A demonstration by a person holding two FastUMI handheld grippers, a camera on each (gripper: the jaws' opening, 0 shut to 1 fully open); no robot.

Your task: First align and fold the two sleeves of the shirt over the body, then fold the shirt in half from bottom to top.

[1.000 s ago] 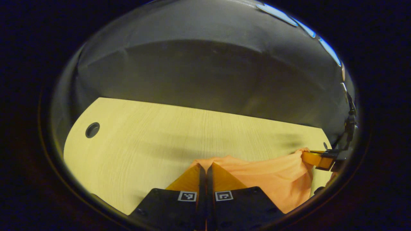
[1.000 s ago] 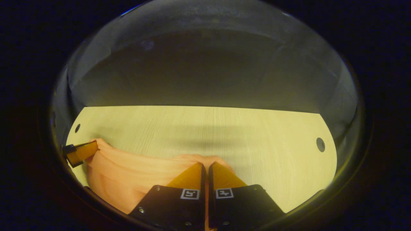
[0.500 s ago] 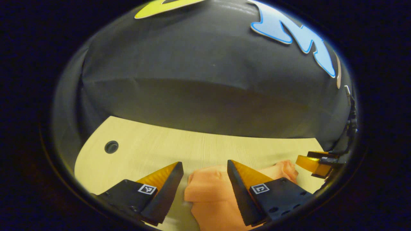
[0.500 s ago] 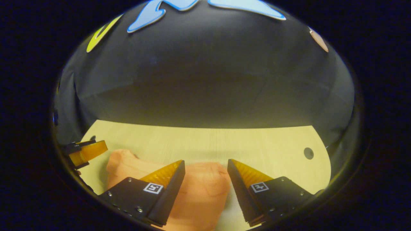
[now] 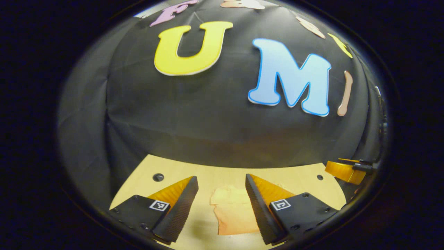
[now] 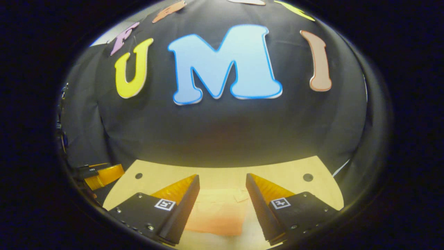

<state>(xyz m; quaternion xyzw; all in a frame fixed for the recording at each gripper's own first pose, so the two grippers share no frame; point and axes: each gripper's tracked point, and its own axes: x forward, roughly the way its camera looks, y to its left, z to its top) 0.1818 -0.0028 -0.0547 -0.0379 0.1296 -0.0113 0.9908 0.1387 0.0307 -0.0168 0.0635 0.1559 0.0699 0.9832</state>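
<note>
Orange fabric, the shirt (image 5: 233, 211), lies as a compact folded packet on the pale wooden table (image 5: 208, 175), with the booth's black cloth wall beyond the table's far edge. The left gripper (image 5: 221, 201) is raised above the shirt with its jaws spread wide and nothing between them; the right gripper (image 6: 222, 203) is likewise wide open, empty and clear of the fabric. Judged from the packet's shape, the bottom-to-top fold appears complete. Risk: the upper layer is unrestrained, so it may spring back or slide, and a finger passing low over the shirt could snag an edge and undo the fold. The left gripper view shows the shirt's left edge, stepped and uneven where layers overlap, with the right gripper's tip beside the table's right end. The right gripper view shows a broader, flatter part of the shirt (image 6: 216, 213) and the left gripper's tip beside the table's left end.
</note>
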